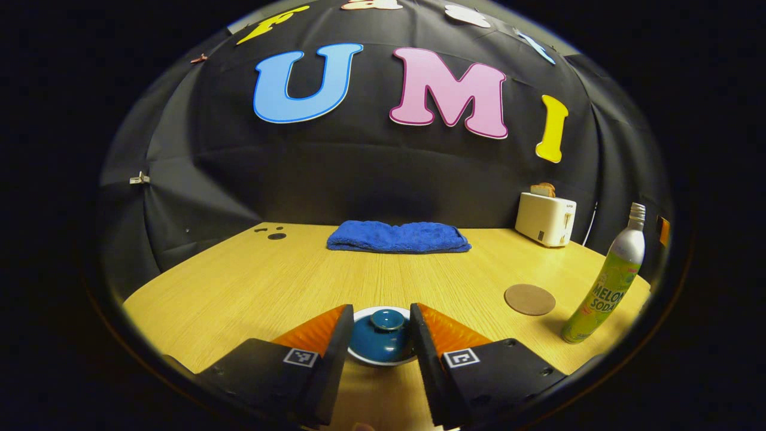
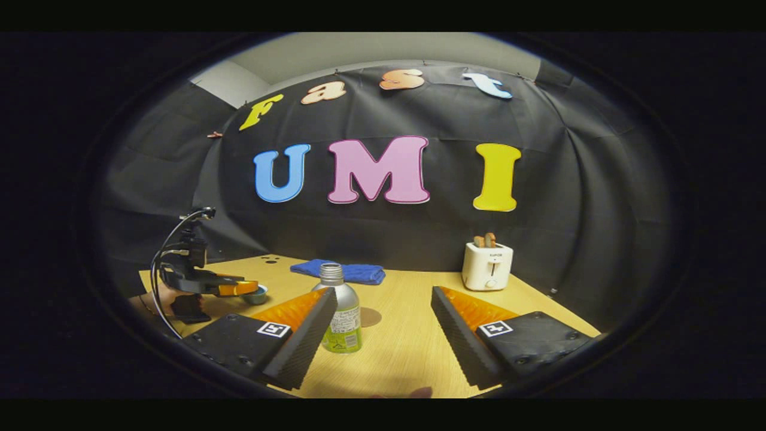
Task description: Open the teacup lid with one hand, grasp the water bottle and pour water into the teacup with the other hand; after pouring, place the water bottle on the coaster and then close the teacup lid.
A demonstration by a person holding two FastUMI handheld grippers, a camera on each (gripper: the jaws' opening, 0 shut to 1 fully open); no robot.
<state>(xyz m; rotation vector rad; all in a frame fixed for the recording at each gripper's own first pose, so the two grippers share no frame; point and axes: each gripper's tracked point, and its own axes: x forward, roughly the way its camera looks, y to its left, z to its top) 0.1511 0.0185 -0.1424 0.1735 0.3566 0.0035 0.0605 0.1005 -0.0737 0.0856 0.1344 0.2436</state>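
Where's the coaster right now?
In the left gripper view the coaster lies flat on the table, right of the teacup and just left of the water bottle, in front of the toaster.

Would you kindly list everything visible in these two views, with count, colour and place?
Teacup: one, dark teal with lid on, on a white saucer, between the left gripper's fingers.
Water bottle: one, silver and green, uncapped, upright at the table's right.
Coaster: one, brown, round, left of the bottle.
Towel: one, blue, folded, at the back.
Toaster: one, white, bread in it, back right corner.
Table: one, light wood.
Left gripper: one, open around the teacup.
Right gripper: one, open, near the bottle.
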